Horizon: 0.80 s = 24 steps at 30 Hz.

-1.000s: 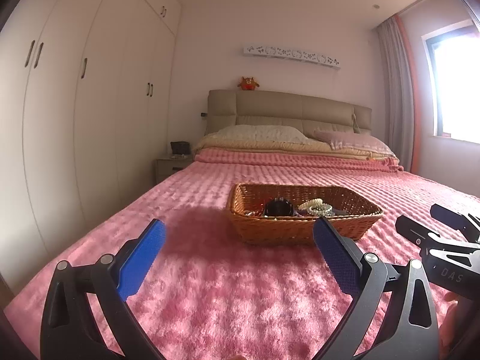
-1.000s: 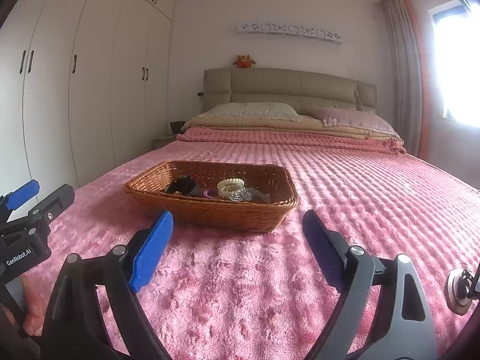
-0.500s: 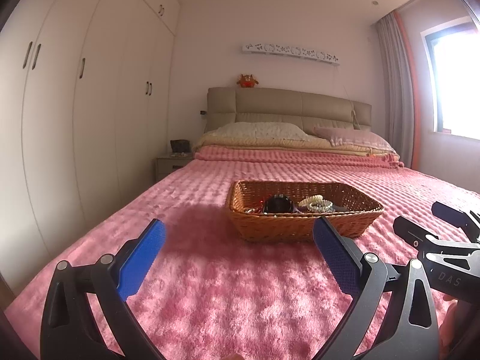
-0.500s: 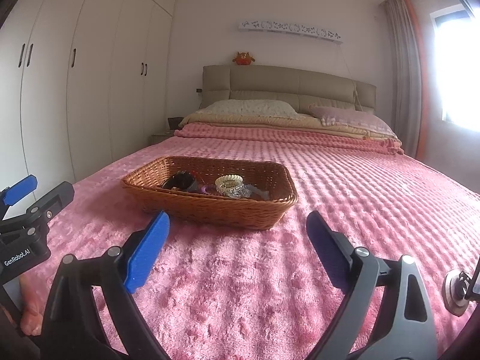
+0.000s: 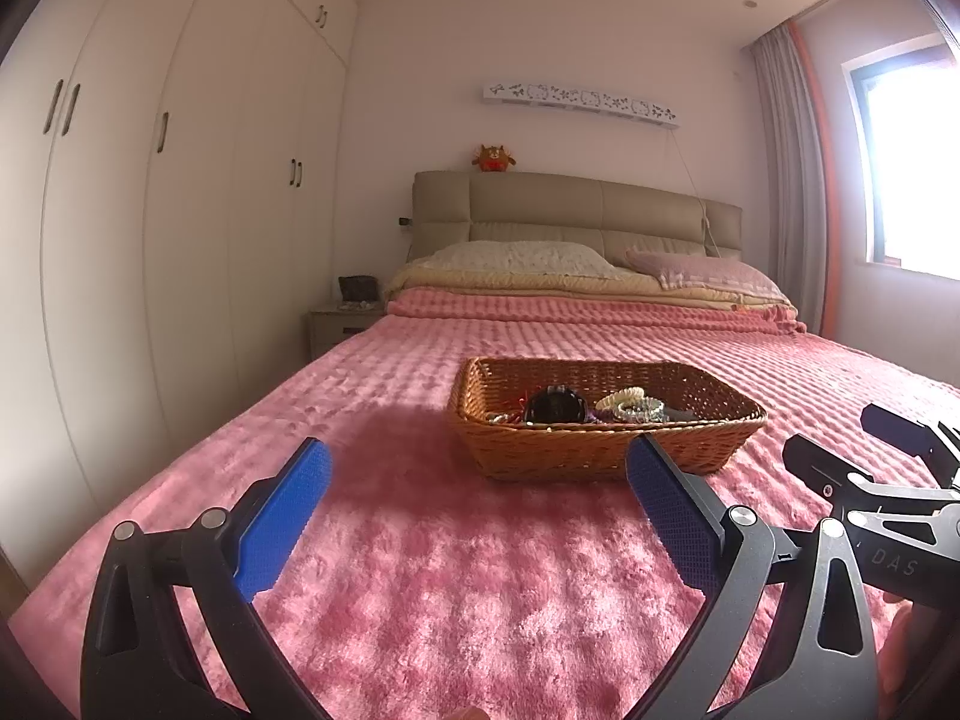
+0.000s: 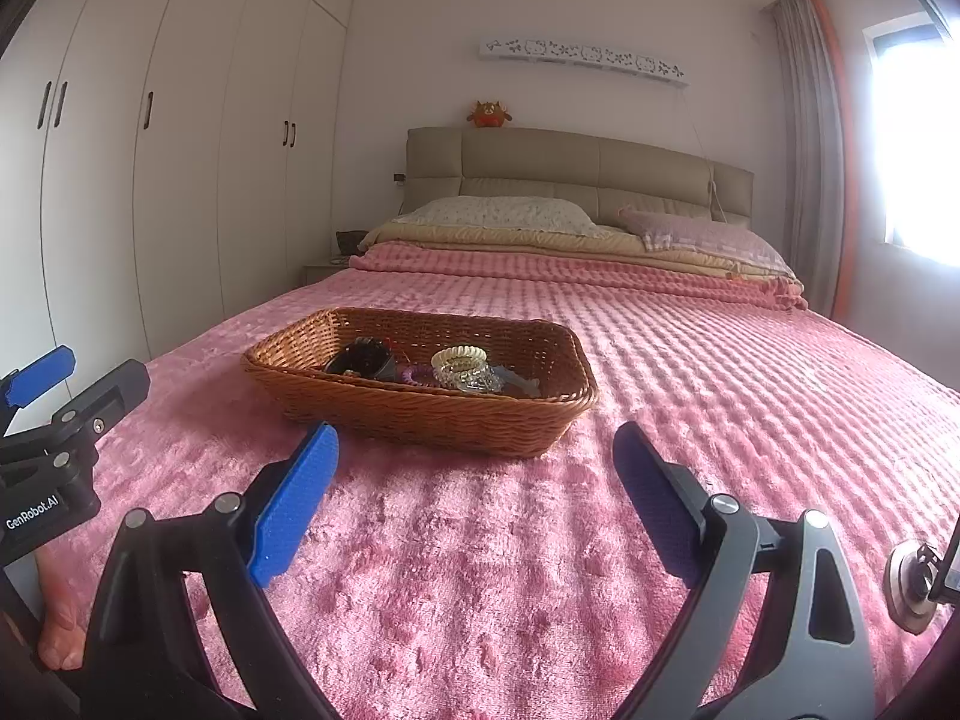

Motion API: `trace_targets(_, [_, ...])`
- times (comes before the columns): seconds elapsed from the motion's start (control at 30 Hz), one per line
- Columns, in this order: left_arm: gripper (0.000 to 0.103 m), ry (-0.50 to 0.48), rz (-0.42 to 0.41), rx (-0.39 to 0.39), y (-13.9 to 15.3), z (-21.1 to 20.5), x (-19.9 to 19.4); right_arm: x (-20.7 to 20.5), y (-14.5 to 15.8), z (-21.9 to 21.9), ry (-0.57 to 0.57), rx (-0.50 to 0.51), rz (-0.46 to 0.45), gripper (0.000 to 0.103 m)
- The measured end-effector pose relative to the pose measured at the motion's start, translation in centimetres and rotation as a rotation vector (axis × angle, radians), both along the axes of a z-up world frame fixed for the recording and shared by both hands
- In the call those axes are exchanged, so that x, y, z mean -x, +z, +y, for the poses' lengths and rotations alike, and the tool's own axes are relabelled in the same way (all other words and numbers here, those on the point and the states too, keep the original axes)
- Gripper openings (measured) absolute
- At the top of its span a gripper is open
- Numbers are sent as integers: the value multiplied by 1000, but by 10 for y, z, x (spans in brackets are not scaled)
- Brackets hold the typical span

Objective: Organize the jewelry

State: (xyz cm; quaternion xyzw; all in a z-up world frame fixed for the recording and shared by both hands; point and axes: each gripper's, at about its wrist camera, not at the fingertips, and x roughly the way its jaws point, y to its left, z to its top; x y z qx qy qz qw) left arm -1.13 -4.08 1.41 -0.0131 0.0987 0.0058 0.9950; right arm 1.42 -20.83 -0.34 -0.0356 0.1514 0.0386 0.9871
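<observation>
A brown wicker basket point(image 5: 600, 450) point(image 6: 432, 414) sits on the pink bedspread ahead of both grippers. Inside lie a black round piece point(image 5: 555, 405) point(image 6: 363, 357), pale coiled bracelets point(image 5: 630, 402) point(image 6: 461, 360) and a purple beaded piece point(image 6: 414, 372). My left gripper point(image 5: 480, 480) is open and empty, short of the basket's near wall; it also shows at the left edge of the right wrist view point(image 6: 78, 384). My right gripper point(image 6: 474, 468) is open and empty, just short of the basket; it also shows in the left wrist view point(image 5: 852, 450).
The pink bedspread point(image 5: 420, 570) covers the whole bed. Pillows point(image 5: 516, 255) and a padded headboard point(image 5: 576, 210) stand at the far end. White wardrobes point(image 5: 150, 210) line the left wall, with a nightstand point(image 5: 339, 324) beside the bed. A window point(image 5: 912, 162) is at right.
Both grippers have risen a little and tilted down, so more of the basket's inside shows. The jaws stay open. Nothing in the basket has moved.
</observation>
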Motion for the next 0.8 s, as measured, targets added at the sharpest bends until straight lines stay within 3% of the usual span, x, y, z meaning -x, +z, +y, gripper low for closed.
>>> trace_targets(0.8, [95, -2, 3, 5, 0, 2, 0, 0, 0, -1, -2, -2, -2, 90])
